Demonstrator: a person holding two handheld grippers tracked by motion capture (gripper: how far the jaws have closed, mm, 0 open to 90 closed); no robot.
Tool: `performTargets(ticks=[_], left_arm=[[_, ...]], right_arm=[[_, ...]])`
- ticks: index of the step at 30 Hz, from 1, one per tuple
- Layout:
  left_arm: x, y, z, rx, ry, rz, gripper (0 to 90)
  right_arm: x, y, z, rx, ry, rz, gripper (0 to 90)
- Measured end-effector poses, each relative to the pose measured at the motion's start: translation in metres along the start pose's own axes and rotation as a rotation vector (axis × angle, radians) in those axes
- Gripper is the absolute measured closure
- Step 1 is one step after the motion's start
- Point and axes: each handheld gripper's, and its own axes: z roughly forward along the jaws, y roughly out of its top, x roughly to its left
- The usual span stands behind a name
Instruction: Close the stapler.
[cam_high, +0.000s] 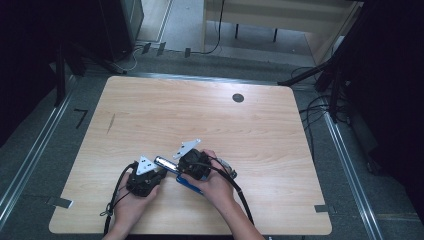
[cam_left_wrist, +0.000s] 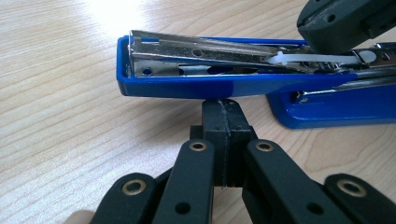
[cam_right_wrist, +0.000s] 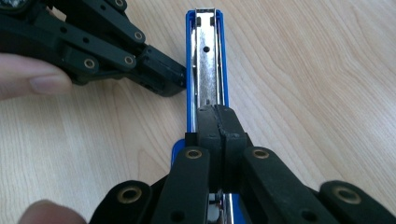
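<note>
I see bare table free on every side of my tongs, with only the stapler lying between them blocking the way.

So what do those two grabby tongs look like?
Both tongs are black. The left tongs and the right tongs each have two flat jaw links joined by small brass-coloured rivets. In the high view each carries a pale grey three-cornered plate on top, and a black cable trails back from each. The forearms are bare, with no sleeves in view.
</note>
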Motion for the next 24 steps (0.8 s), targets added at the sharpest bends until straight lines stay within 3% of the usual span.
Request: performTargets(ticks=[13, 24], left_arm=[[-0.005, 0.001, 0.0, -0.033, 0.008, 0.011, 90.0], [-0.01, 0.002, -0.001, -0.061, -0.013, 0.016, 90.0]], right_arm=[[-0.003, 0.002, 0.003, 0.002, -0.008, 0.003, 90.0], [0.005, 0.003, -0.002, -0.014, -0.029, -0.022, 90.0]])
